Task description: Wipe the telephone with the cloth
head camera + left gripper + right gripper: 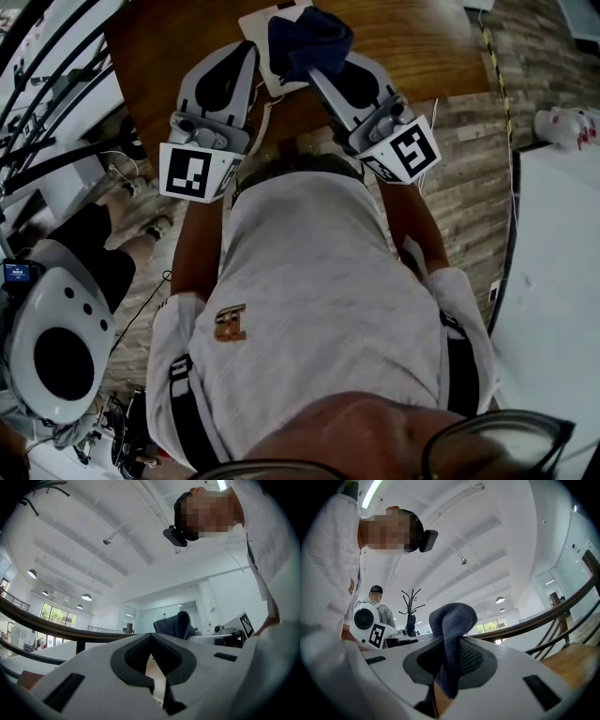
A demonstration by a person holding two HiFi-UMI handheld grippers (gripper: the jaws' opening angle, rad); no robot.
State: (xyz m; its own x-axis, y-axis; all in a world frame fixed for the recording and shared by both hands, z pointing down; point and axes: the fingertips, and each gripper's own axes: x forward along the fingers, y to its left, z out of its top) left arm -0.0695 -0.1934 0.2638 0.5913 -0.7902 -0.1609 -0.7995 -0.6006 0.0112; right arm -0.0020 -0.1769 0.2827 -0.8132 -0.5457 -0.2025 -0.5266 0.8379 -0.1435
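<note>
In the head view the dark blue cloth (309,42) is bunched over the white telephone (261,26), which lies on the wooden table (178,37). My right gripper (321,67) is shut on the cloth. In the right gripper view the cloth (452,625) stands up from between the dark pads (471,660) of the right gripper (451,648). My left gripper (246,52) is beside the cloth on the left, shut with nothing in it. In the left gripper view the left gripper (151,639) has its jaws together, and the cloth (180,625) shows beyond them.
A white cord (272,98) runs from the telephone over the table's near edge. A white rounded machine (56,347) stands on the floor at lower left, with someone's leg (94,244) above it. A white tabletop (562,281) fills the right side. Black bars (47,84) cross the upper left.
</note>
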